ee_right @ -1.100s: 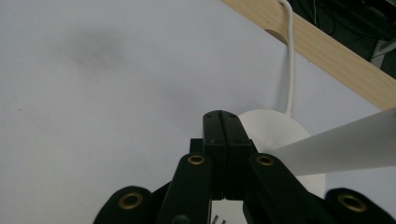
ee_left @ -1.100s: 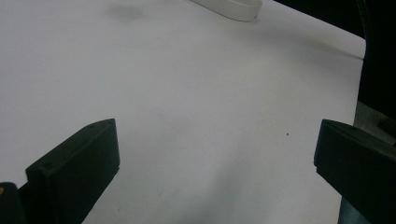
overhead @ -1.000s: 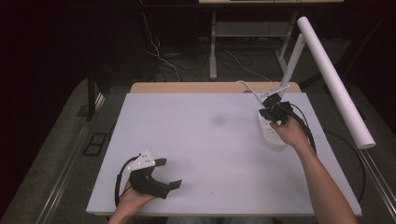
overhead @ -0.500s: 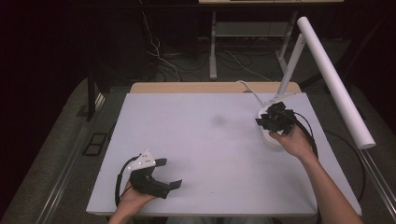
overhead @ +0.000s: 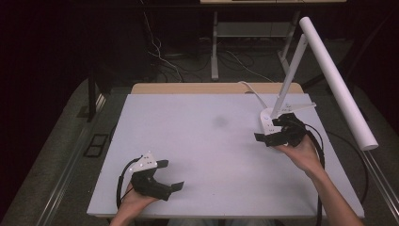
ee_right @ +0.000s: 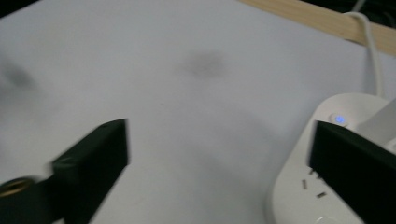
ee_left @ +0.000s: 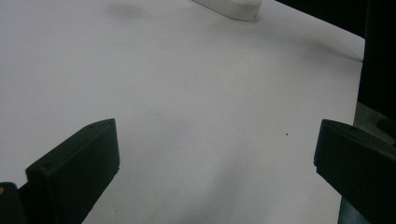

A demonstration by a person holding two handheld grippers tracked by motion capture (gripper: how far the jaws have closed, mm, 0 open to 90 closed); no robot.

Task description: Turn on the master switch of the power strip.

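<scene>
A white desk lamp stands at the table's right, its oblong base [overhead: 266, 121] lit by a small blue light [ee_right: 339, 119]. From the base a thin arm rises to the long tube head [overhead: 336, 80]. My right gripper [overhead: 268, 128] hovers at the near end of the base; its jaws have just been opening and stand wide with nothing held between them. In the right gripper view [ee_right: 219, 158] one jaw sits over the base [ee_right: 294, 191]. My left gripper [overhead: 170, 175] rests open at the front left, over bare tabletop [ee_left: 215, 163].
The lamp's white cable [ee_right: 371, 51] runs off the far edge over a wooden strip [overhead: 211, 88]. A faint dark smudge [overhead: 219, 121] marks the white tabletop [overhead: 202, 146]. The lamp base [ee_left: 229, 5] appears far off in the left gripper view. Black gripper cables trail by both hands.
The right gripper has drawn back from the top of the lamp base toward the person and its jaws have opened wide. The left gripper has stayed put.
</scene>
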